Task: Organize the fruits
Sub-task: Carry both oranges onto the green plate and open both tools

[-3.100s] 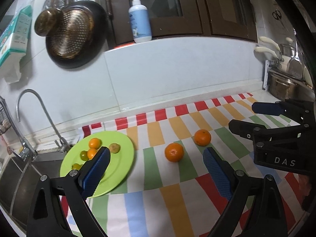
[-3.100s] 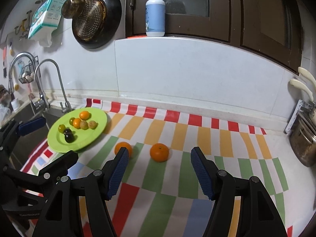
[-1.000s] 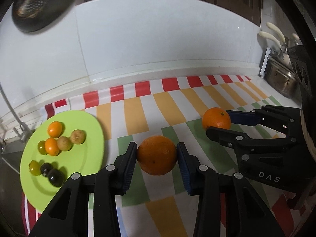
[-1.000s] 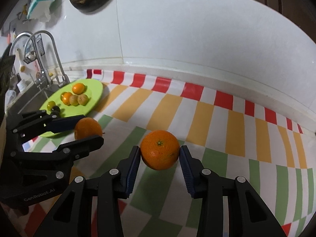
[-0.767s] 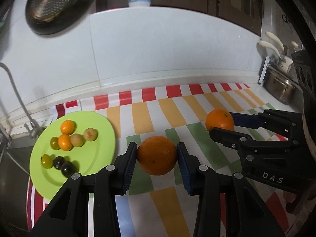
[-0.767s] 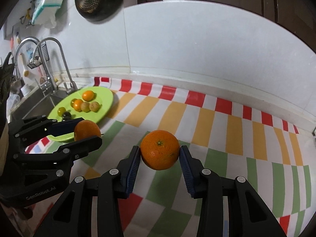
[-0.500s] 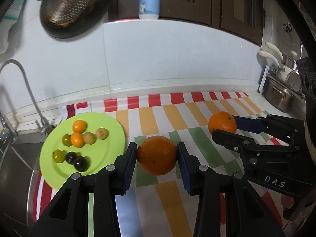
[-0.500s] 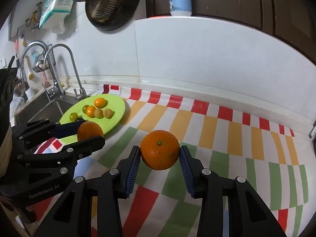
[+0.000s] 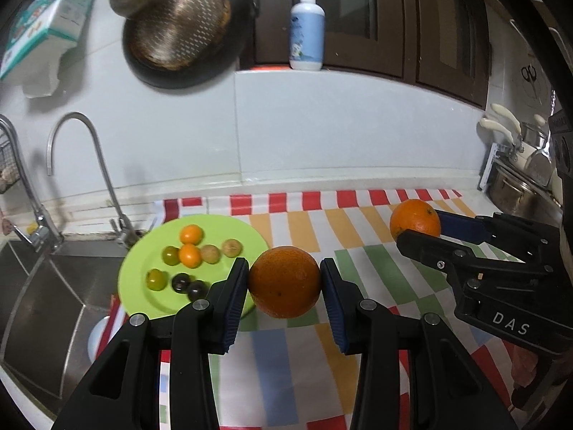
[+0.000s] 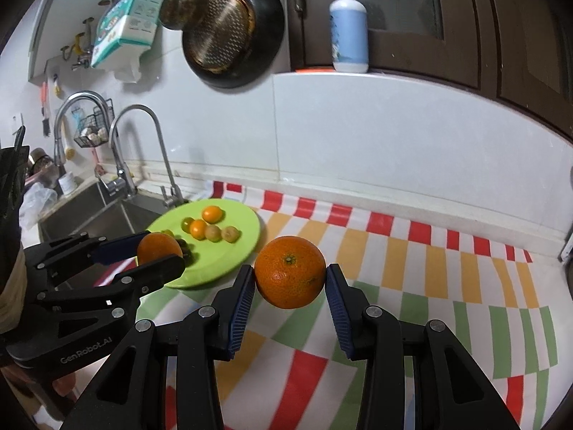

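Left wrist view: the left gripper [image 9: 284, 285] is closed on an orange [image 9: 284, 281]; both blue pads press its sides, and the fruit is clear of the striped cloth [image 9: 358, 236] covering the surface. The landmark is the green plate [image 9: 247, 229]. It lies just left of and slightly beyond the held orange, with its near right rim behind the left finger. Small fruits [image 9: 189, 254] occupy the left and middle of the plate; the right portion of the plate is bare. The sink [image 9: 43, 286] and faucet [image 9: 71, 132] border the plate on its far left side, so room for overshoot there is limited. The right gripper [image 9: 417, 227], well right of the plate, is clamped on a second orange [image 9: 414, 219].

Right wrist view: the right gripper [image 10: 290, 279] holds its orange [image 10: 290, 276] firmly between both pads, above the cloth [image 10: 412, 261]. The plate [image 10: 247, 233] lies to the left and beyond, near the fingers. The left gripper [image 10: 159, 251] with its orange [image 10: 157, 245] sits over the plate's near left edge and is judged the nearer of the two. An orange is round, so no long axis constrains placement. Open cloth extends to the right of the plate.
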